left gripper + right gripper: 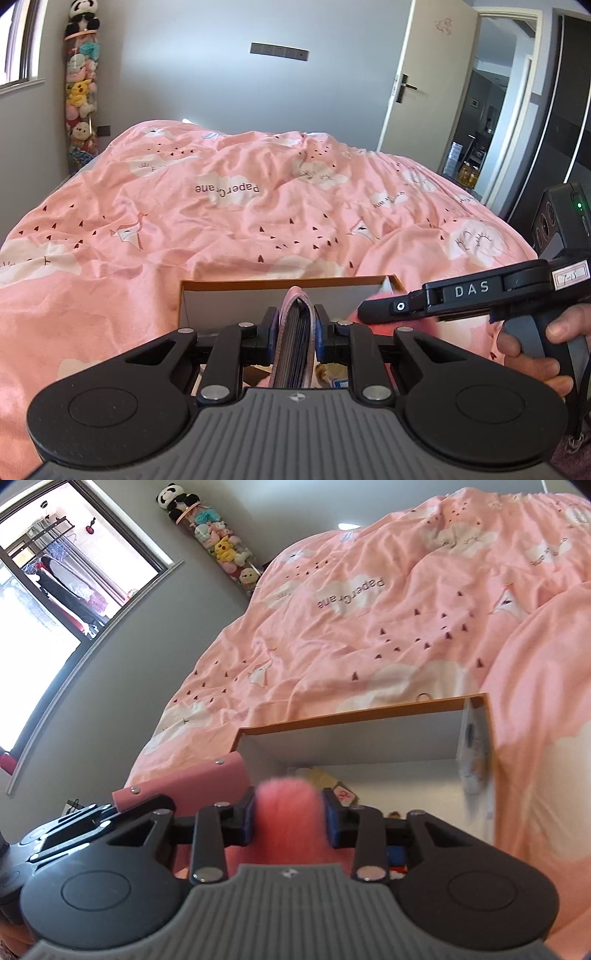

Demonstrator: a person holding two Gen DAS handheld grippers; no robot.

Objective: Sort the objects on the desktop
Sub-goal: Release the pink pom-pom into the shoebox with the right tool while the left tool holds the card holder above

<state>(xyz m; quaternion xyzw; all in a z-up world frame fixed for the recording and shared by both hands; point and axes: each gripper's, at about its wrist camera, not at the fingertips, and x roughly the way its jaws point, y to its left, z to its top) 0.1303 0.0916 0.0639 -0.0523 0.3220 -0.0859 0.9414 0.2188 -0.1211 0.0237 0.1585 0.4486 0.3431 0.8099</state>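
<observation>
My left gripper (295, 332) is shut on a pink wallet (295, 325) with dark card slots, held upright over an open cardboard box (280, 285). My right gripper (289, 821) is shut on a fluffy pink item (286, 812), held above the same box (354, 716). The right gripper shows in the left wrist view (388, 308) at the right, with the pink fluff (461, 332) below it. The wallet (184, 782) and left gripper show at the left of the right wrist view. Small objects (341, 792) lie in the box.
The box lies on a bed with a pink patterned duvet (240, 206). A tall tube of plush toys (81, 85) stands in the far corner by a window (55, 572). An open door (417, 81) is at the right.
</observation>
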